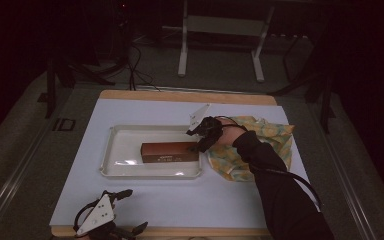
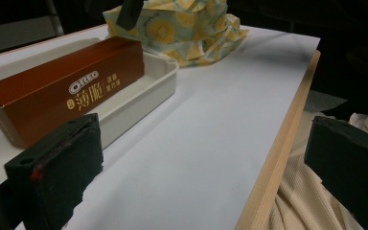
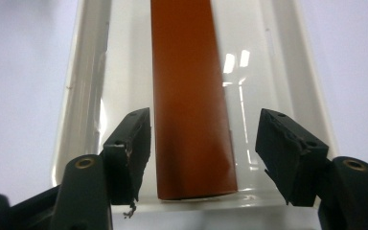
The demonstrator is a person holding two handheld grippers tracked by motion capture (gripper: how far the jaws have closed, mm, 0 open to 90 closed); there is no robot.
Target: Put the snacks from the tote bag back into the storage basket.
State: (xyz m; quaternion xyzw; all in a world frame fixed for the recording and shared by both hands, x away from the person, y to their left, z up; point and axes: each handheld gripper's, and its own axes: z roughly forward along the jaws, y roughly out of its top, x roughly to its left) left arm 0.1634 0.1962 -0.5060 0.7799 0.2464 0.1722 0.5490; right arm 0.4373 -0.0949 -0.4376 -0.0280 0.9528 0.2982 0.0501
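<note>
Brown Oreo box [image 3: 191, 96] lies lengthwise in the white tray [image 3: 84, 91], its near short end between the two jaws of the right gripper [image 3: 202, 153]. Jaws stand spread, one on each flank of the box end; the left jaw is just beside the box wall, the right jaw sits clear with bare tray floor showing between it and the box. Whether the left jaw touches the cardboard cannot be told. Nothing is clamped. In the high view the same box [image 1: 170, 151] rests along the near half of the tray [image 1: 125, 135], and the right gripper [image 1: 200, 139] sits at the box's right-hand end, the dark sleeve [image 1: 275, 185] running back from it. Behind that gripper, just off the tray's end, lies a yellow patterned cloth [image 1: 270, 137], bunched, on the white sheet [image 1: 145, 200] that covers the table. The left gripper [image 1: 125, 212] rests well apart from the box, at the near edge of the sheet, jaws wide apart and holding nothing. Along its jaws the box [image 2: 62, 93] appears ahead and off to the left jaw's side, printed face showing, tray wall [image 2: 143, 93] beneath it, cloth [image 2: 187, 28] beyond.
</note>
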